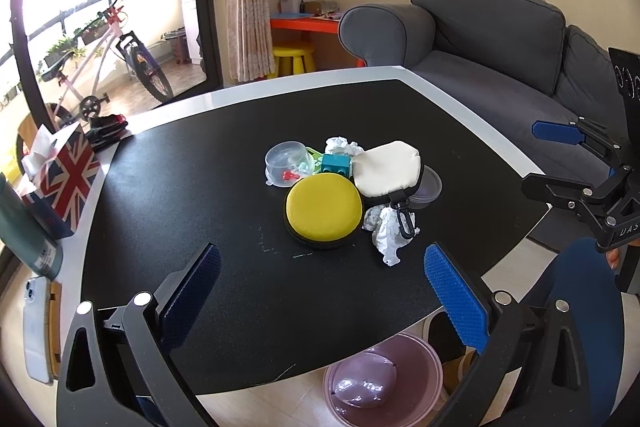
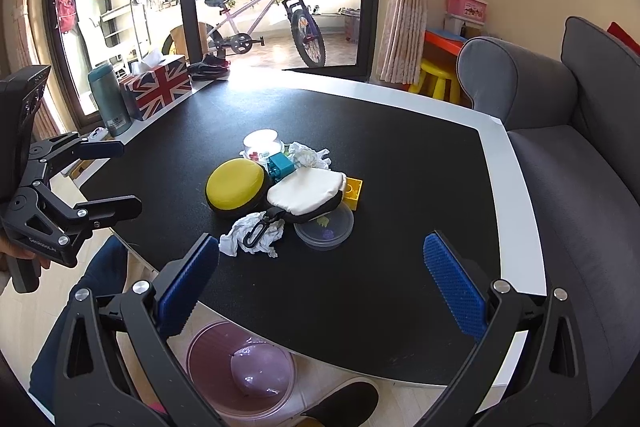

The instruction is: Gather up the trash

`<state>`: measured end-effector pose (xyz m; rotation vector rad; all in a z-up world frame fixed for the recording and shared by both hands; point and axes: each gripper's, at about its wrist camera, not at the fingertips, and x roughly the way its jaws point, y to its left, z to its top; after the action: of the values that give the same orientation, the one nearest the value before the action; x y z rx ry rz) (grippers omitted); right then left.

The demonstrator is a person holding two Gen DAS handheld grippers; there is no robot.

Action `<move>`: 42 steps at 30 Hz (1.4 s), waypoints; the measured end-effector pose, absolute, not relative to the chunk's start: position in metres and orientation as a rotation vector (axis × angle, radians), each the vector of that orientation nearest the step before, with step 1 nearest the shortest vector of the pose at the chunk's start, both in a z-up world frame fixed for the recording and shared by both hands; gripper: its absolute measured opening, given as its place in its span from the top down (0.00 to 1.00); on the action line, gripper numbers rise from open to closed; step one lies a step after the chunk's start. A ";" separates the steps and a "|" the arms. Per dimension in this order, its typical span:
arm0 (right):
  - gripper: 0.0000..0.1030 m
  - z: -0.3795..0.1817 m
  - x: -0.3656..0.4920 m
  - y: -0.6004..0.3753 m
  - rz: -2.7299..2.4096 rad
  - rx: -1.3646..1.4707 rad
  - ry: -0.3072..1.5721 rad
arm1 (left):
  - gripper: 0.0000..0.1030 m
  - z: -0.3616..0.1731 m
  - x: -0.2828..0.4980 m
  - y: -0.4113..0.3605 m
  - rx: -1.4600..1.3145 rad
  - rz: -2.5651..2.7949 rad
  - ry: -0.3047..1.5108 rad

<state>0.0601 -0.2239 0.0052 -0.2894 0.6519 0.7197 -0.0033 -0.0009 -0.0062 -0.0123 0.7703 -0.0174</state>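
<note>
Seen from the left wrist, two crumpled white paper balls lie on the black round tabletop [image 1: 200, 187]: the near paper ball [image 1: 386, 233] sits just under the carabiner clip of a cream zip pouch [image 1: 386, 169], and the far paper ball [image 1: 340, 146] lies behind a teal toy brick [image 1: 335, 164]. One round yellow zip case [image 1: 323, 209], one clear plastic tub [image 1: 287, 161] and one clear flat lid [image 1: 430, 185] crowd the same heap. The left gripper [image 1: 320, 267] is spread wide, holding nothing, hovering short of the yellow case. One pink plastic bin [image 1: 416, 387] stands on the floor under the table edge. From the right wrist, the near paper ball [image 2: 248, 231] lies closest, the far paper ball [image 2: 306, 155] behind the cream zip pouch [image 2: 306, 191], with one yellow toy brick [image 2: 354, 191] beside it. The right gripper [image 2: 320, 267] is likewise spread wide and empty, above the table edge, and the pink plastic bin [image 2: 208, 351] shows below.
</note>
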 end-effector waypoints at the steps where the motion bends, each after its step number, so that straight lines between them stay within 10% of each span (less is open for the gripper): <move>1: 0.03 0.005 0.060 -0.224 0.720 -0.288 0.653 | 0.05 -0.006 -0.003 -0.001 -0.013 -0.018 0.771; 42: 0.03 0.001 0.060 -0.222 0.725 -0.286 0.667 | 0.05 -0.009 0.001 0.002 -0.027 -0.021 0.789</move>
<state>0.0603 -0.2215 0.0006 -0.2863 0.6673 0.7249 0.0010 0.0023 -0.0094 -0.0274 0.7888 -0.0210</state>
